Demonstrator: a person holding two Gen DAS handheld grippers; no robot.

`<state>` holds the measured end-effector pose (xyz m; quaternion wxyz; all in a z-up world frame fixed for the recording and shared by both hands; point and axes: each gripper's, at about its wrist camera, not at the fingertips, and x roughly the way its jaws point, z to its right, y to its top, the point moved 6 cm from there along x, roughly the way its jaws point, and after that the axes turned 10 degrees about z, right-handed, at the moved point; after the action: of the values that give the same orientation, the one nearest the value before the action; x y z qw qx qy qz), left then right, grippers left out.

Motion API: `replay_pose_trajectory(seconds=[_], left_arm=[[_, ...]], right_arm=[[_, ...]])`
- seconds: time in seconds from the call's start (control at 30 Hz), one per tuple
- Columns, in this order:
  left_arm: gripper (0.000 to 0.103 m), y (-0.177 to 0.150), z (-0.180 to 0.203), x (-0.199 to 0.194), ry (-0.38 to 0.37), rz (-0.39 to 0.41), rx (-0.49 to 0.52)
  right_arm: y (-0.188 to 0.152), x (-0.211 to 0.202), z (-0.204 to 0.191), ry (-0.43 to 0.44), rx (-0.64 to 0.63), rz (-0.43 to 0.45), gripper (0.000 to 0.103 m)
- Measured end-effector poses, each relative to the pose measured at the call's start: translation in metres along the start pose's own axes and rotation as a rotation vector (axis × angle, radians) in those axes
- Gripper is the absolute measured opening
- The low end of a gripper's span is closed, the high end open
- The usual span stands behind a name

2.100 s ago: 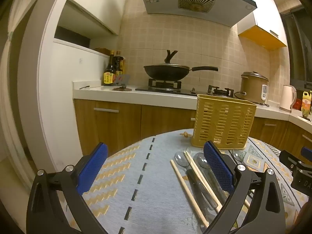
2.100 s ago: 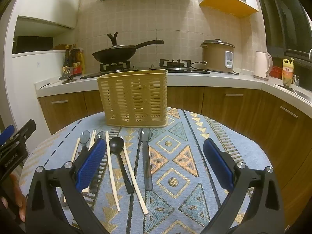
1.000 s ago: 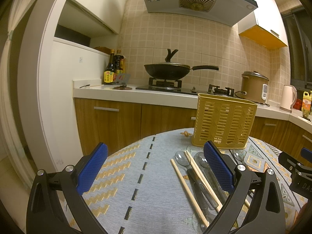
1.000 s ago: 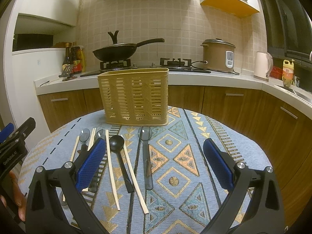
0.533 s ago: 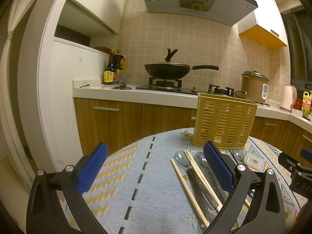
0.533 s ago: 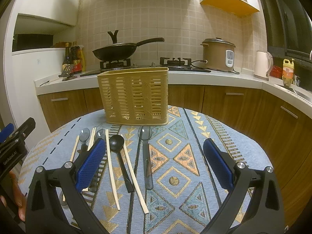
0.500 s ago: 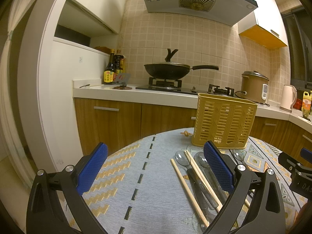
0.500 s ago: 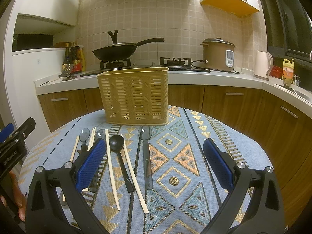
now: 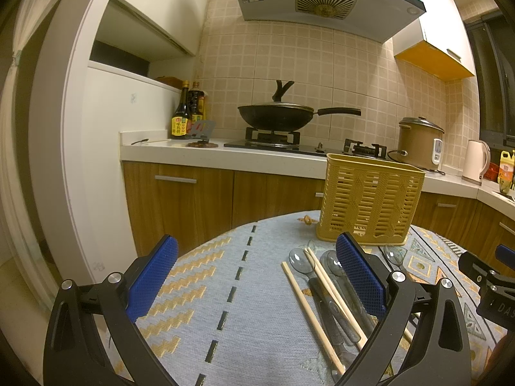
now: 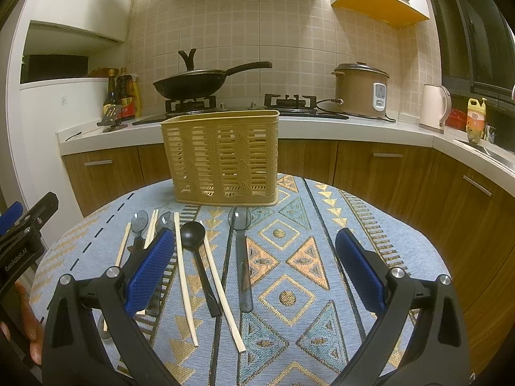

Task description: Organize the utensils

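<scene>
Nothing picked yet: spoons and chopsticks lie on the cloth-covered counter (image 10: 370, 225), the basket (image 10: 222, 157) upright behind them at twelve o'clock. The right gripper (image 10: 254, 276) hovers with fingers spread wide, holding nothing, and the clear spoon (image 10: 241, 251) sits right in its gap, handle toward six, bowl toward the basket. The black spoon (image 10: 196, 254) and chopsticks (image 10: 185, 273) lie just off at ten, also lengthwise. The left gripper (image 9: 256, 280) is open too, empty, utensils out at three o'clock. Right looks nearer; I'd expect a crosswise pinch.
</scene>
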<state>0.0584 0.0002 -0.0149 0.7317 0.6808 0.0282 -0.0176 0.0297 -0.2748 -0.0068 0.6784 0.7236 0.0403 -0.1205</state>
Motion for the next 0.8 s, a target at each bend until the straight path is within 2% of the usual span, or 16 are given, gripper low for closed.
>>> replay_pose_trajectory(seconds=[0.27, 0.43, 0.5, 0.6, 0.67, 0.73, 0.8], left_arm=[[0.095, 0.0, 0.0, 0.0, 0.001, -0.001, 0.0], [0.095, -0.004, -0.003, -0.003, 0.002, -0.011, 0.007], [0.095, 0.002, -0.004, 0.001, -0.003, -0.017, 0.002], [0.095, -0.003, -0.004, 0.01, -0.026, -0.046, -0.008], [0.095, -0.011, -0.001, 0.017, -0.045, -0.122, -0.001], [0.085, -0.014, -0.002, 0.026, -0.06, -0.177, 0.002], [0.077, -0.017, -0.003, 0.04, -0.086, -0.253, 0.022]], right_arm=[[-0.001, 0.0, 0.0, -0.01, -0.003, -0.004, 0.095], [-0.005, -0.001, 0.007, -0.127, 0.004, 0.008, 0.095], [-0.004, -0.006, 0.01, -0.132, 0.023, 0.03, 0.095], [-0.009, 0.004, 0.008, -0.092, 0.014, -0.044, 0.095], [-0.011, 0.011, 0.007, -0.084, 0.005, -0.095, 0.095], [-0.013, 0.017, 0.005, -0.075, -0.007, -0.147, 0.095], [-0.016, 0.027, 0.003, -0.052, -0.036, -0.236, 0.095]])
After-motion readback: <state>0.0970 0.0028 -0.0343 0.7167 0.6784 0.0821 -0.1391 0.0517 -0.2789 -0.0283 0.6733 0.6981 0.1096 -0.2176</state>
